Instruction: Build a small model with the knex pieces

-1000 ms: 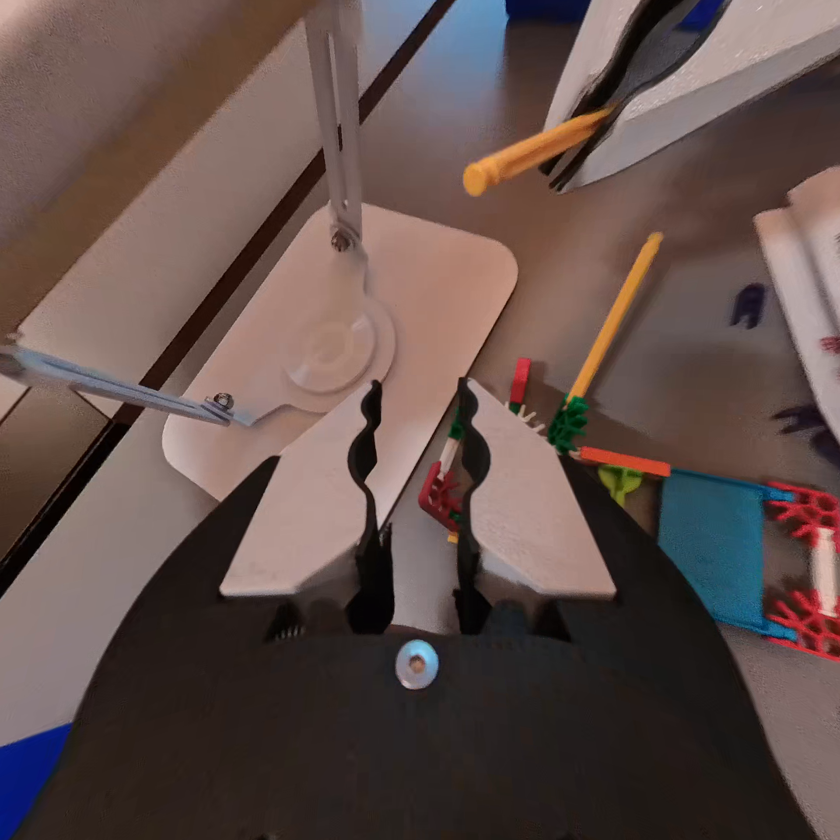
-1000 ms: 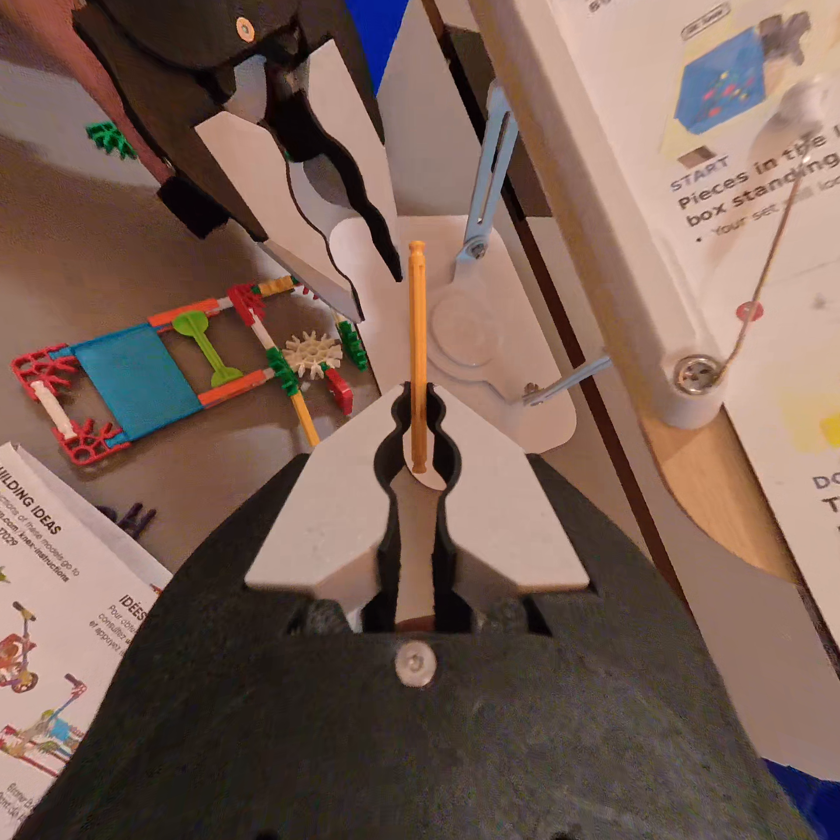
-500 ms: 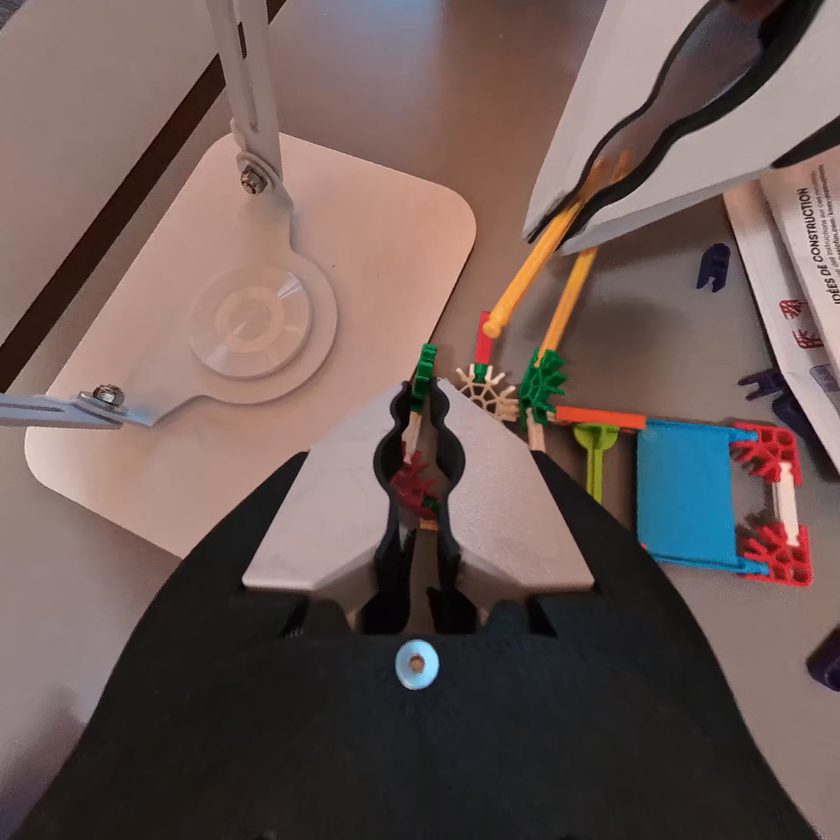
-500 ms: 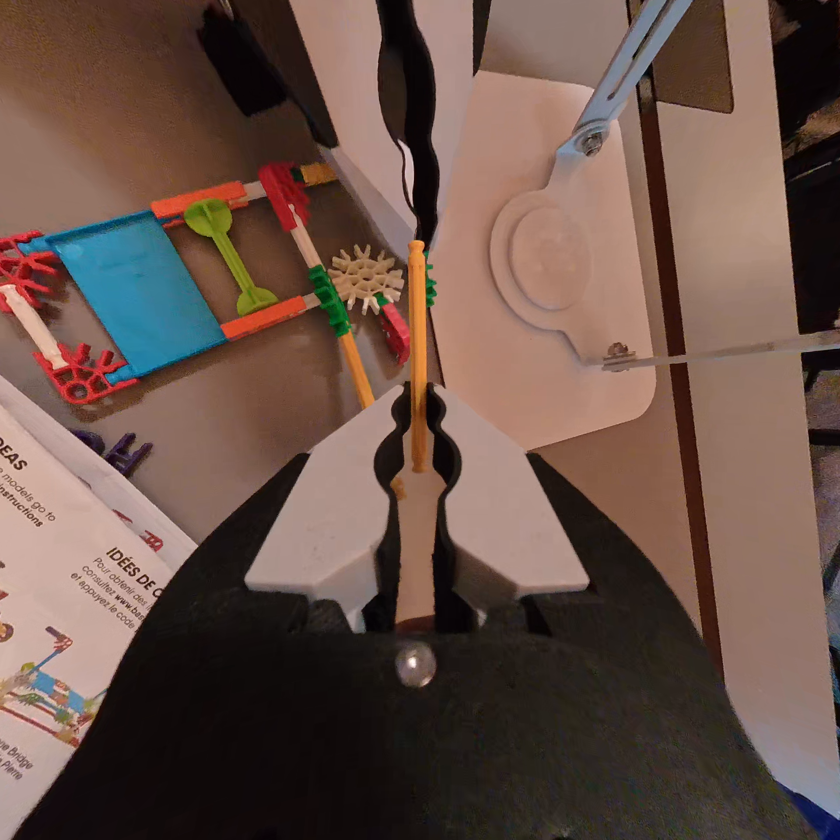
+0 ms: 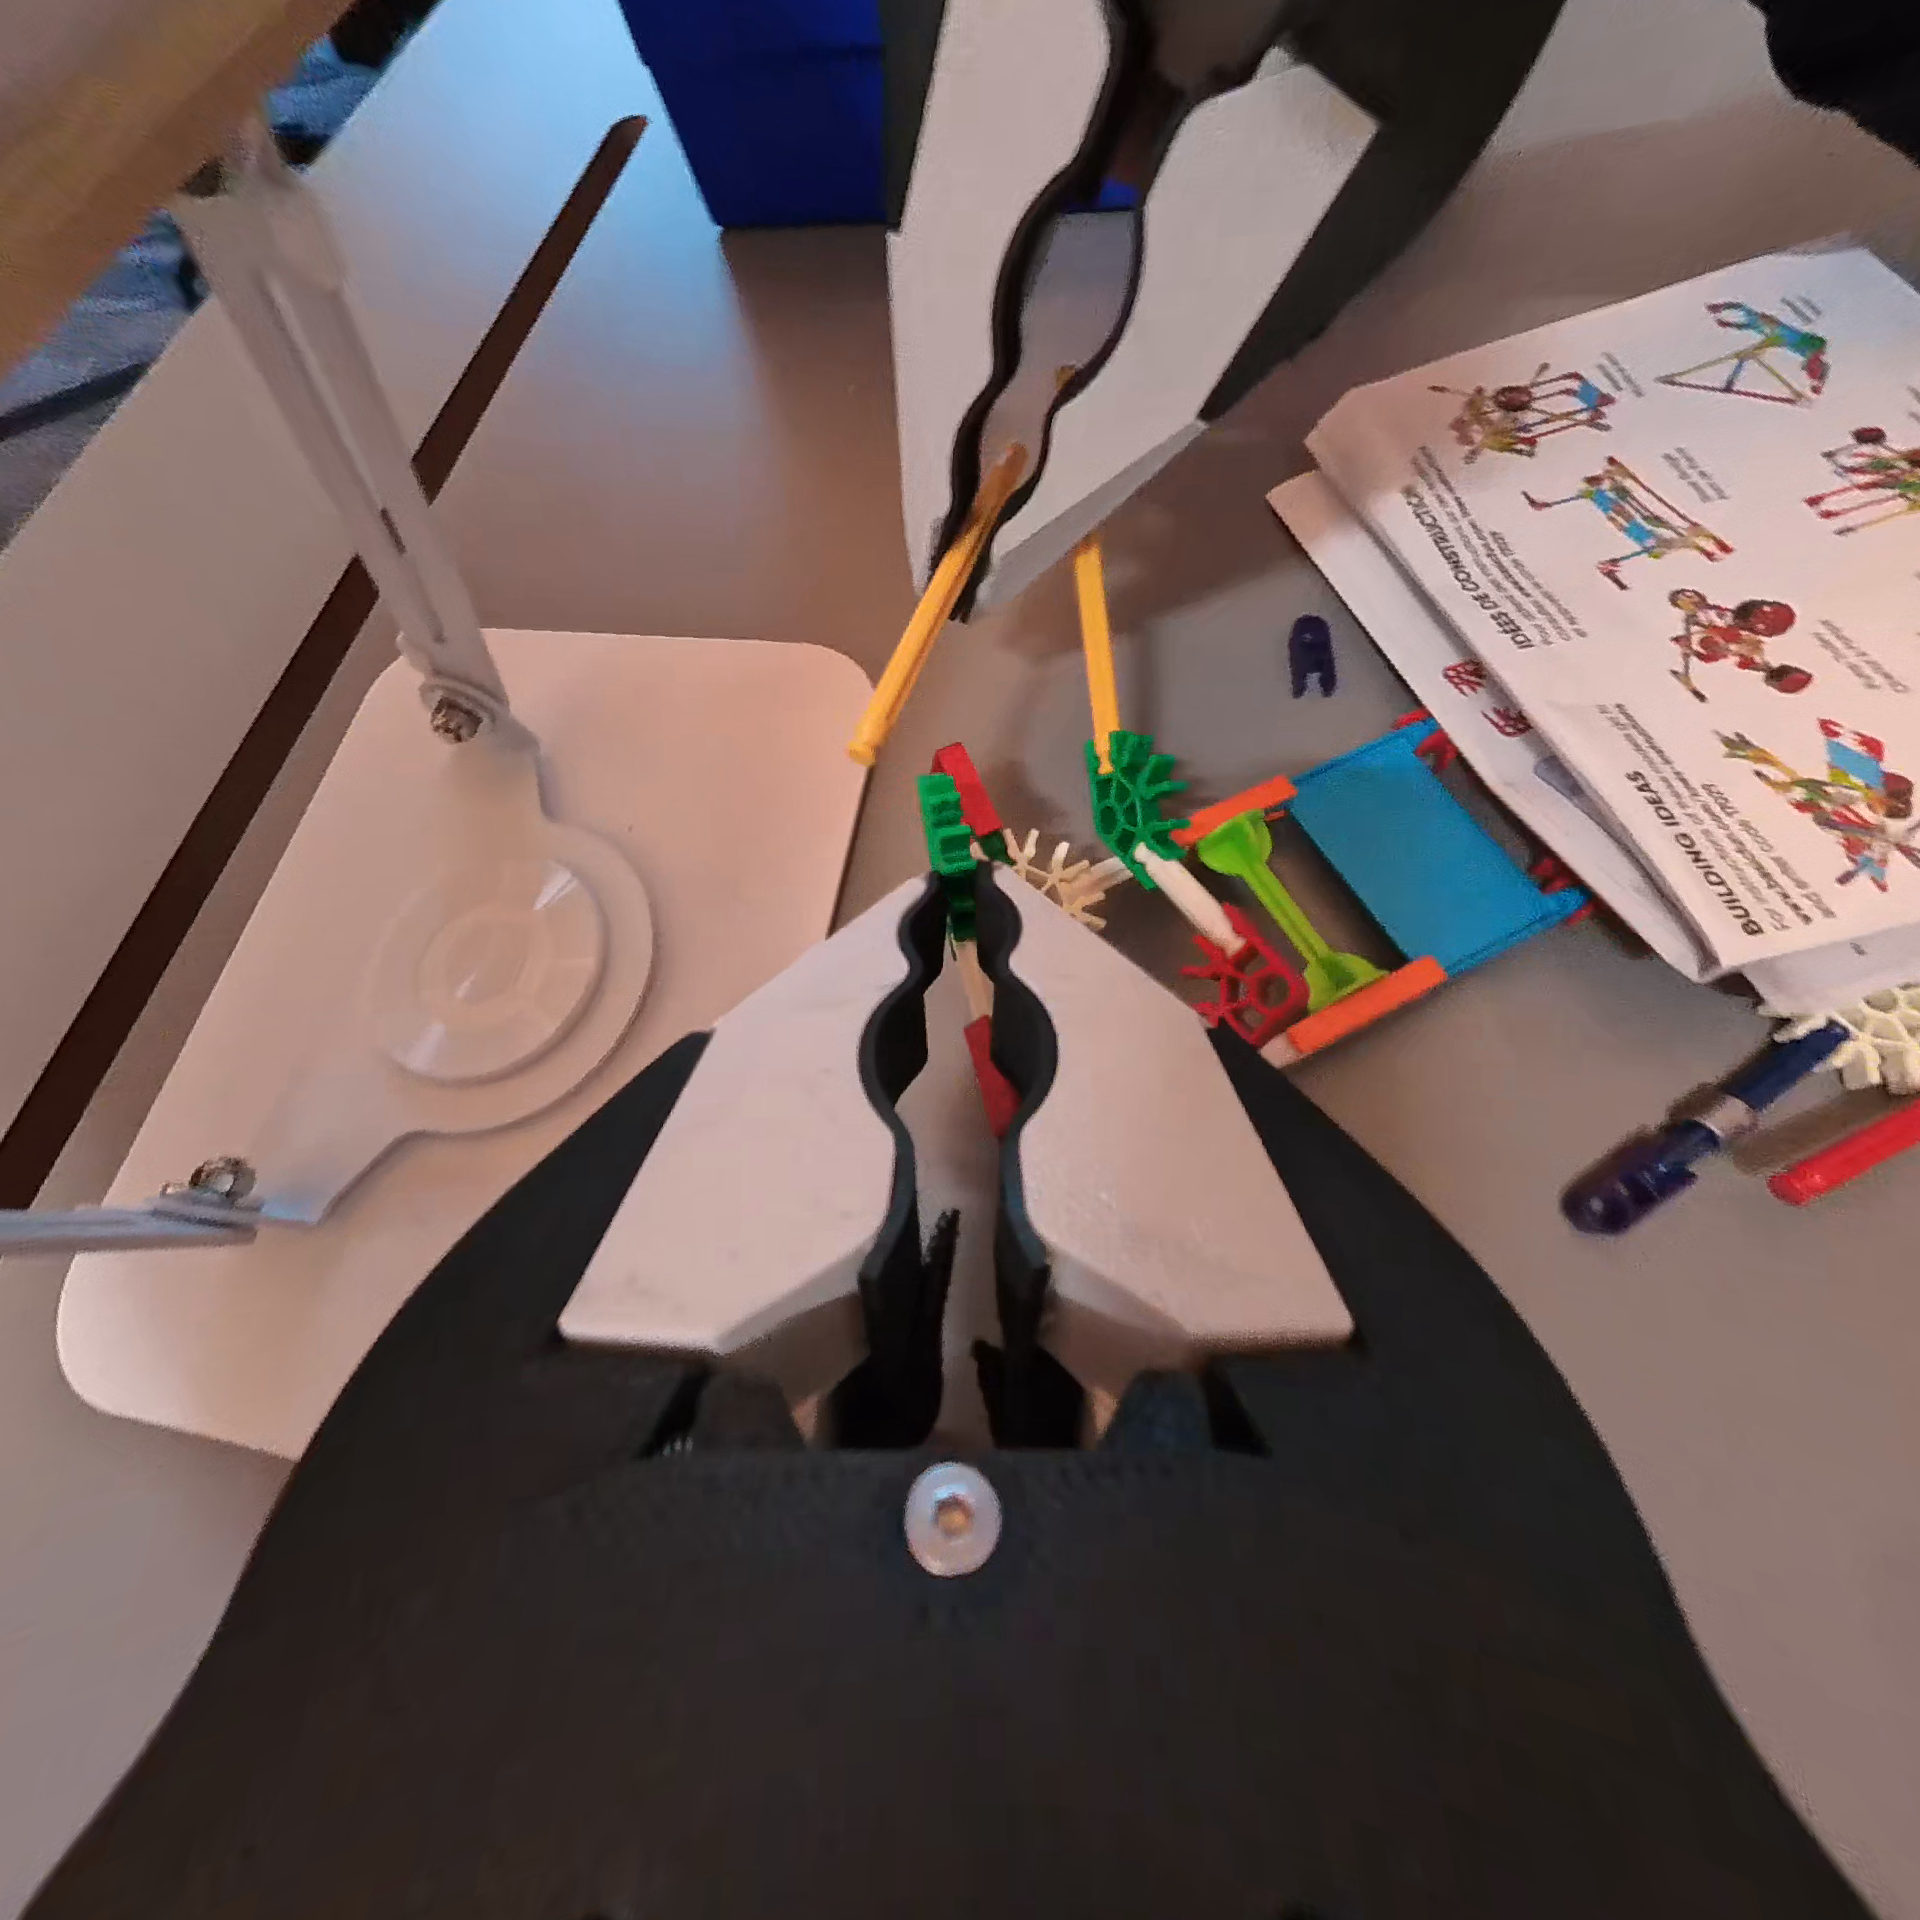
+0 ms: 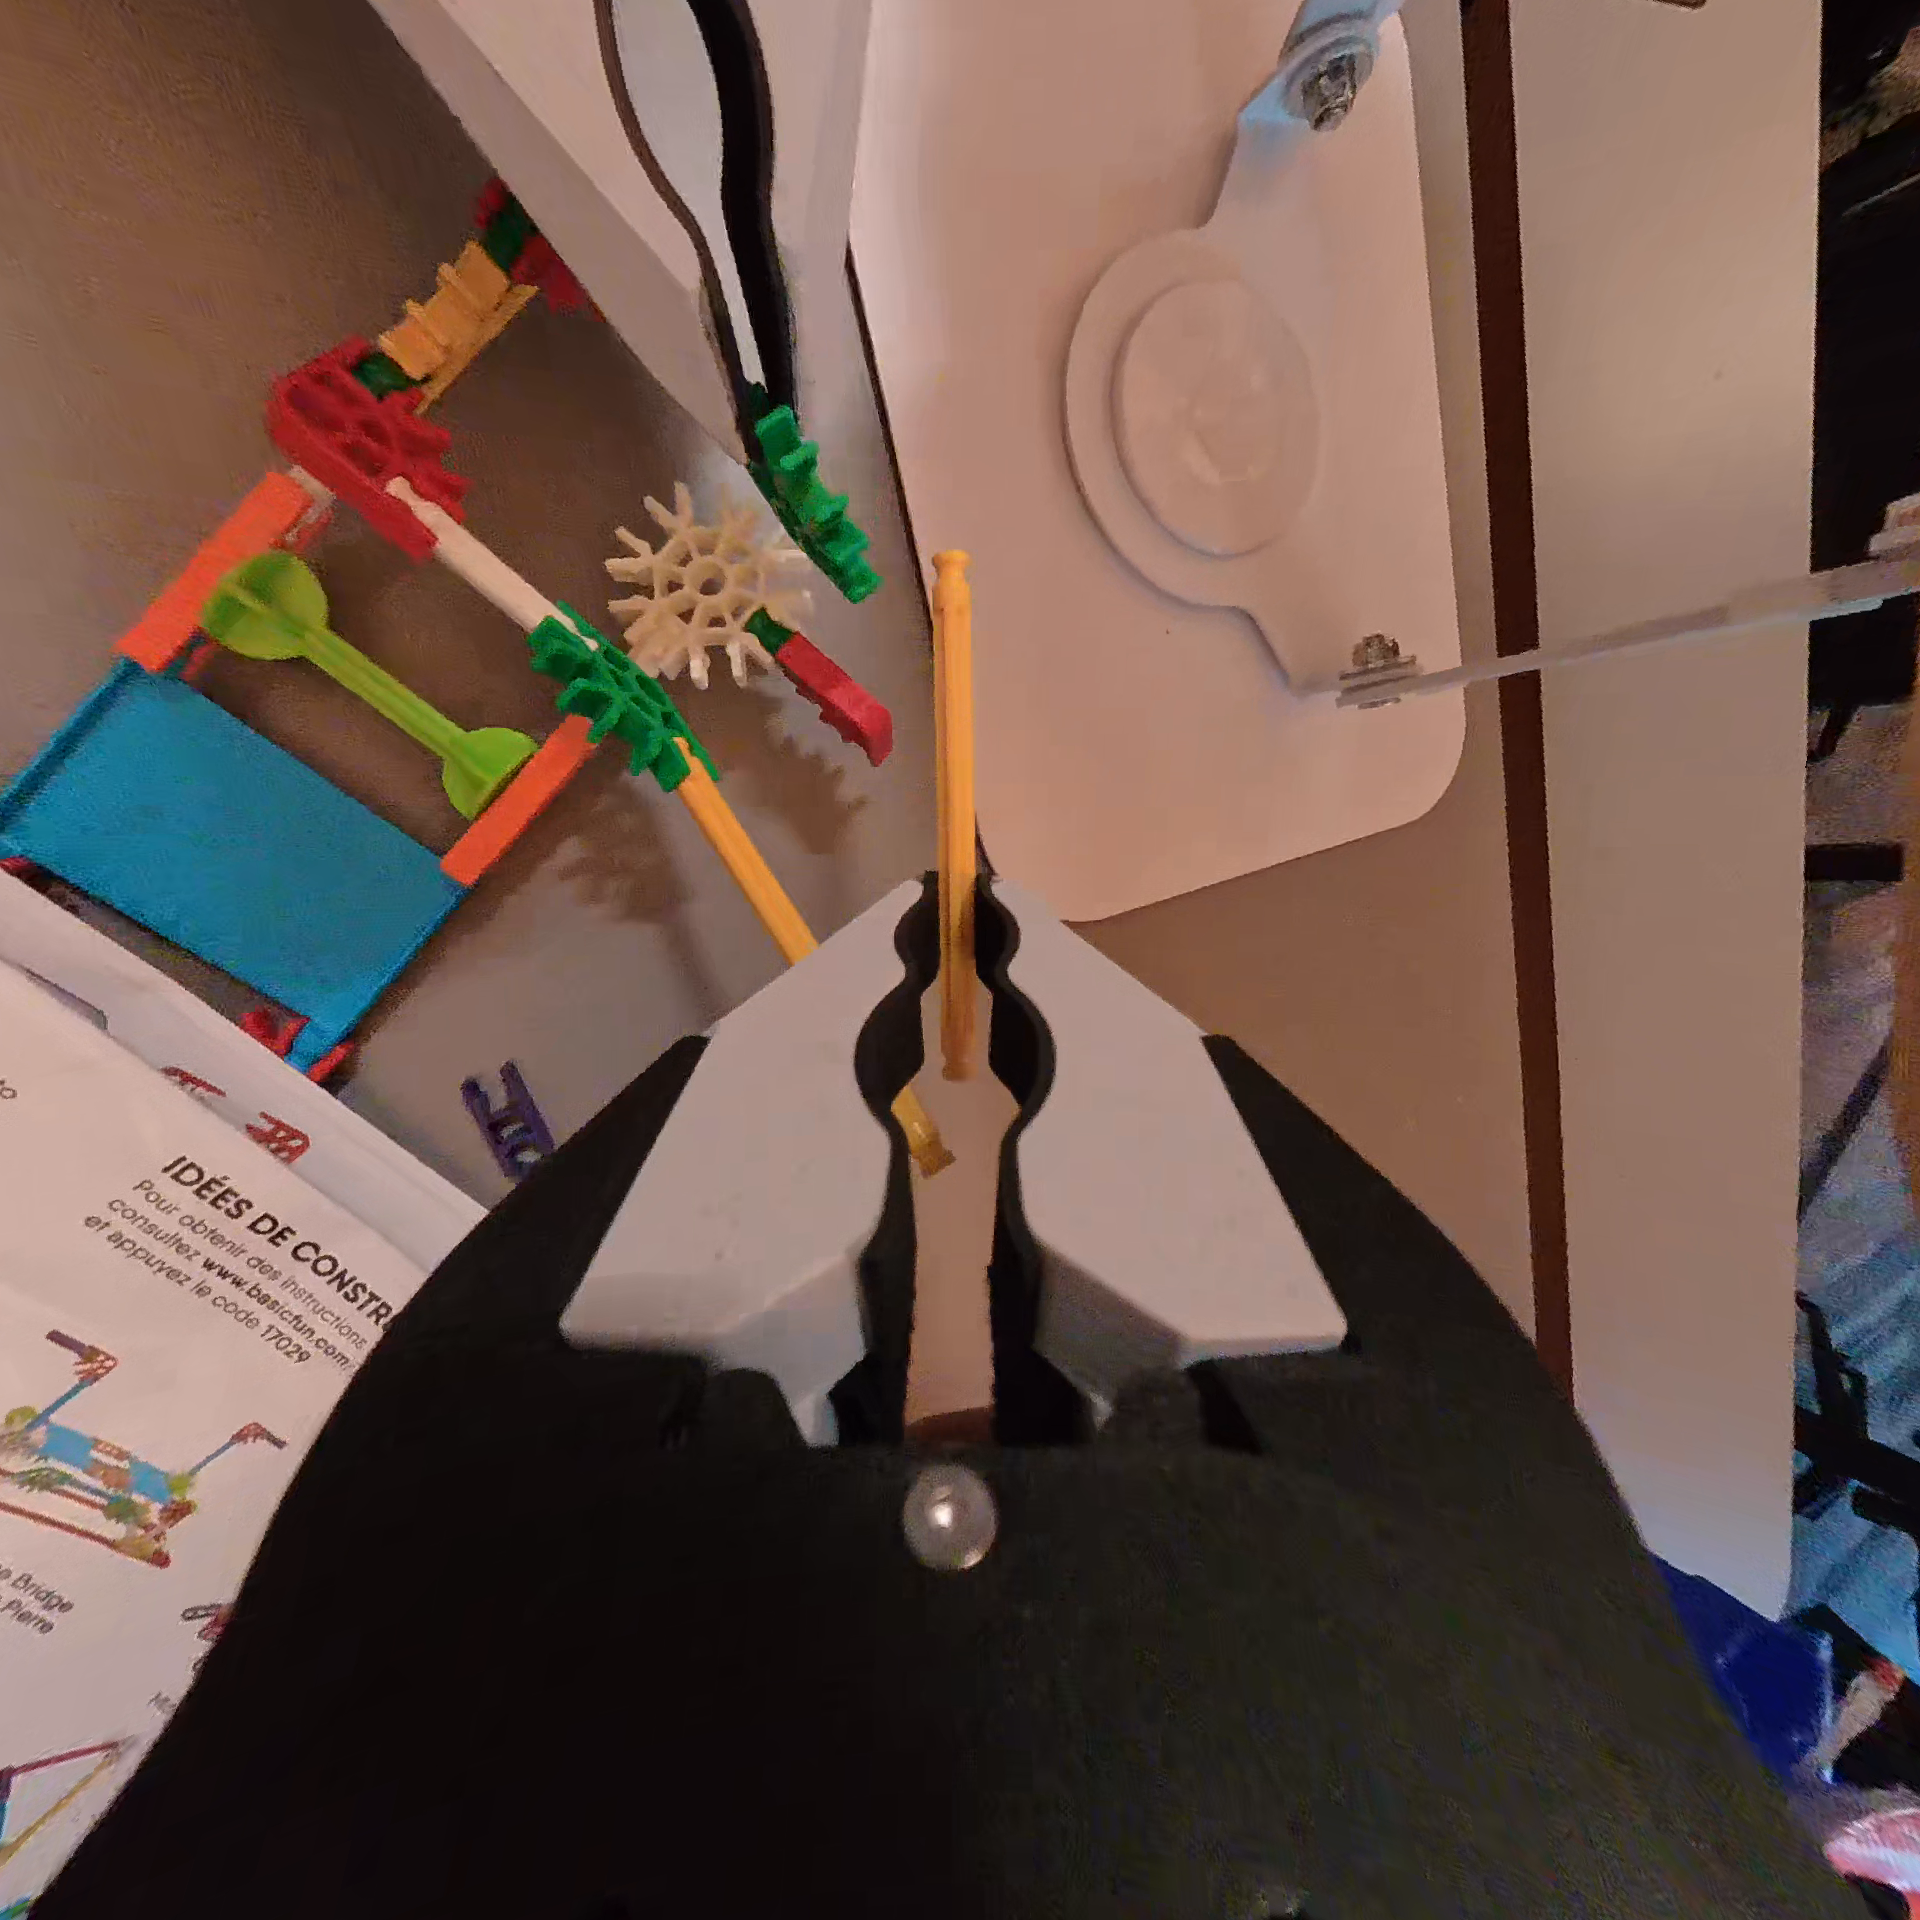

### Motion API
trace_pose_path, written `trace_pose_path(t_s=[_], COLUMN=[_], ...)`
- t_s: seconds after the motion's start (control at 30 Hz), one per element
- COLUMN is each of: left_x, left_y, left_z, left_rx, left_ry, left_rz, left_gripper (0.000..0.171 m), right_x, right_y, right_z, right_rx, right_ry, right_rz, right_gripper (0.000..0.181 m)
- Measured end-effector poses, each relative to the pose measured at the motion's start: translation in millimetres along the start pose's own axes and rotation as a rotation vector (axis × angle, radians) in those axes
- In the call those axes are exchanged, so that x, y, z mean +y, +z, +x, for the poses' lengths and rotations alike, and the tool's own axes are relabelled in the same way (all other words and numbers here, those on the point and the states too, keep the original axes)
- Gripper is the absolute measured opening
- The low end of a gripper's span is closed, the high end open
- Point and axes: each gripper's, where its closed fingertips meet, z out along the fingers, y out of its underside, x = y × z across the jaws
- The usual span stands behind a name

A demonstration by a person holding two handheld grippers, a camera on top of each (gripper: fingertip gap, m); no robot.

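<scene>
My left gripper point(image 5: 961, 906) is shut on one end of a colourful rod-and-connector toy model, at a green connector point(image 5: 948, 821) with a white rod and a red piece between the jaws. The model has a blue panel point(image 5: 1423, 862), a white snowflake connector point(image 5: 1060, 868) and a second green connector point(image 5: 1127, 800) bearing a yellow rod. My right gripper point(image 6: 956, 896) is shut on a loose yellow rod point(image 6: 951, 727). The rod's free tip is close to the held green connector point(image 6: 810, 499), short of touching. The right gripper also shows in the left wrist view point(image 5: 987, 561), above the model.
A white stand base plate point(image 5: 520, 935) with metal struts lies left of the model. Instruction booklets point(image 5: 1662, 623) lie to the right, partly over the blue panel. A purple clip point(image 5: 1309, 655), a blue rod point(image 5: 1683, 1143) and a red rod point(image 5: 1839, 1169) lie loose. A blue box point(image 5: 769, 104) stands at the back. There is about 8 cm between the tips of the two grippers.
My left gripper went from open to shut on the model's green connector end. My right gripper brought the yellow rod down close to that connector.
</scene>
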Motion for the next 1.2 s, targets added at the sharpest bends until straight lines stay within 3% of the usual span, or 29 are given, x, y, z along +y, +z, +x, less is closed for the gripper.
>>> trace_pose_path(t_s=[0.13,0.33,0.5,0.63,0.93,1.2], left_x=[4,12,20,24,17,17], left_y=[4,8,15,22,15,19], left_z=[1,-10,-13,-11,-24,-25], left_rx=[0.011,-0.039,-0.056,-0.042,-0.027,0.001], left_ry=[-0.010,-0.046,-0.082,-0.068,-0.011,0.015], left_rz=[-0.022,-0.069,-0.140,-0.161,-0.155,-0.172], left_gripper=[0.002,0.005,0.023,0.004,0.003,0.005], right_x=[6,10,11,13,22,21], right_y=[-3,3,0,0,2,10], right_z=[-4,-18,-20,-18,-10,-40], right_rx=[0.008,-0.074,-0.096,-0.095,-0.065,-0.214], right_ry=[-0.074,-0.048,-0.024,-0.015,0.021,0.027], right_rz=[-0.070,-0.082,-0.065,-0.065,-0.096,-0.102], right_gripper=[0.003,0.003,0.003,0.003,0.003,0.003])
